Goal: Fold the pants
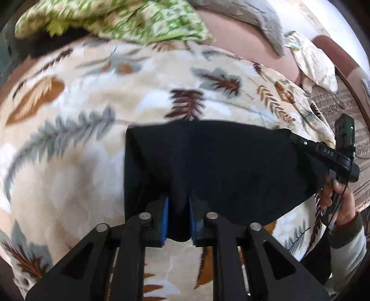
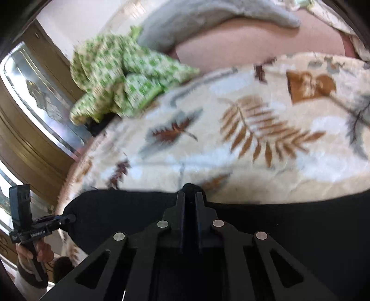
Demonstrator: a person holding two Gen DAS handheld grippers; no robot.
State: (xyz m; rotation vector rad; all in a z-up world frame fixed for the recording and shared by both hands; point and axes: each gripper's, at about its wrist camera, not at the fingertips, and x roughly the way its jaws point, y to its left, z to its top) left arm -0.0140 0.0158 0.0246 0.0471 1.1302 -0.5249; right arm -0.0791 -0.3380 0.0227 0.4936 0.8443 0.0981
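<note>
Black pants (image 1: pixel 219 162) lie on a leaf-patterned blanket (image 1: pixel 92 104). My left gripper (image 1: pixel 179 217) is shut on their near edge, a fold of black cloth pinched between the blue pads (image 1: pixel 165 220). At the right of this view my right gripper (image 1: pixel 293 137) bites the cloth's far right corner, held by a hand (image 1: pixel 342 201). In the right wrist view the right gripper (image 2: pixel 190 195) is shut on a bunched fold of the pants (image 2: pixel 300 222). The left gripper (image 2: pixel 71 217) shows at the lower left there, gripping the other corner.
A crumpled green-and-white patterned cloth (image 1: pixel 120 20) lies at the blanket's far side, beside a grey cushion (image 2: pixel 196 20) and a pink sheet (image 1: pixel 242 41). A wooden cabinet with glass panels (image 2: pixel 34 104) stands left of the bed. A printed pillow (image 1: pixel 316 62) lies far right.
</note>
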